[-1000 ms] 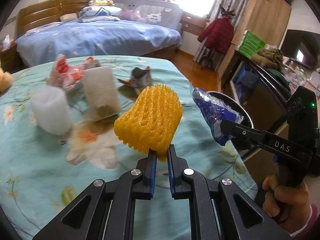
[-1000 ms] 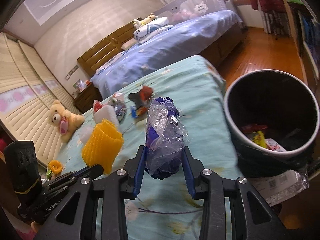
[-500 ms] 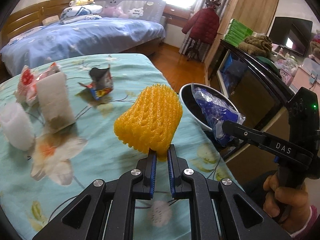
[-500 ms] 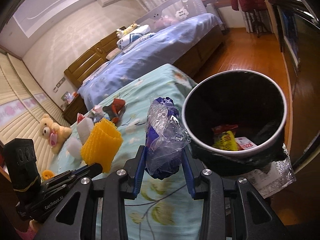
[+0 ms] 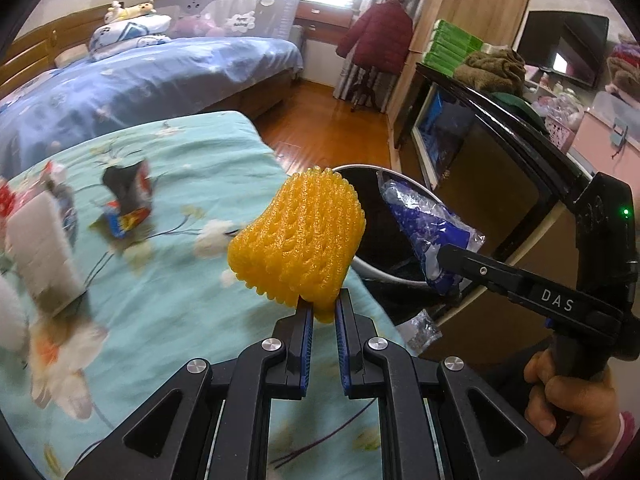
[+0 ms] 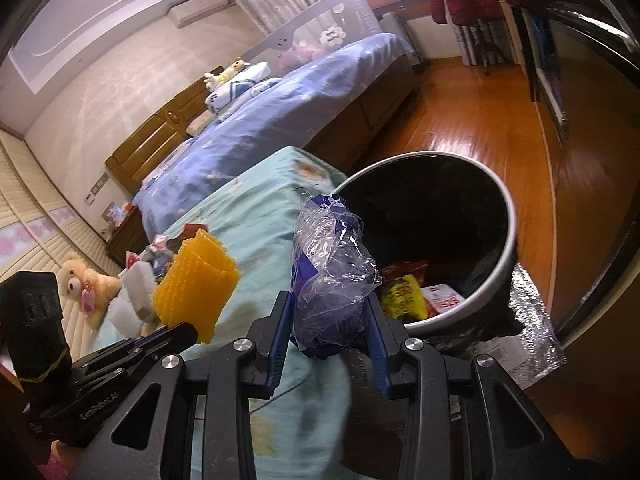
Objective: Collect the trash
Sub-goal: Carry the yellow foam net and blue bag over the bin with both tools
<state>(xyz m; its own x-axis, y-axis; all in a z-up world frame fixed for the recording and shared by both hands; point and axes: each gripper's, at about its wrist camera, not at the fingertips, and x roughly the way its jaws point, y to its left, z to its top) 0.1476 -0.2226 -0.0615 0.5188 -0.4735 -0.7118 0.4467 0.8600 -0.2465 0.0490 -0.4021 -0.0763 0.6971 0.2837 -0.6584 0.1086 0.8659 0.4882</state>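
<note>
Left wrist view: wrappers (image 5: 128, 200) lie at the left of the frame on the floral-clothed counter (image 5: 172, 292); at centre the left gripper (image 5: 322, 314) is clamped on a yellow foam net (image 5: 298, 236), and to the right the right gripper (image 5: 450, 258) pinches a blue plastic bag (image 5: 424, 228) before the bin (image 5: 376, 264). Each piece is best brought fully over the bin's rim before letting go, since both are light and could drift onto the floor.

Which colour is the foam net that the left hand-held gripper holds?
The foam net is bright yellow-orange; the left wrist view shows it best.
</note>
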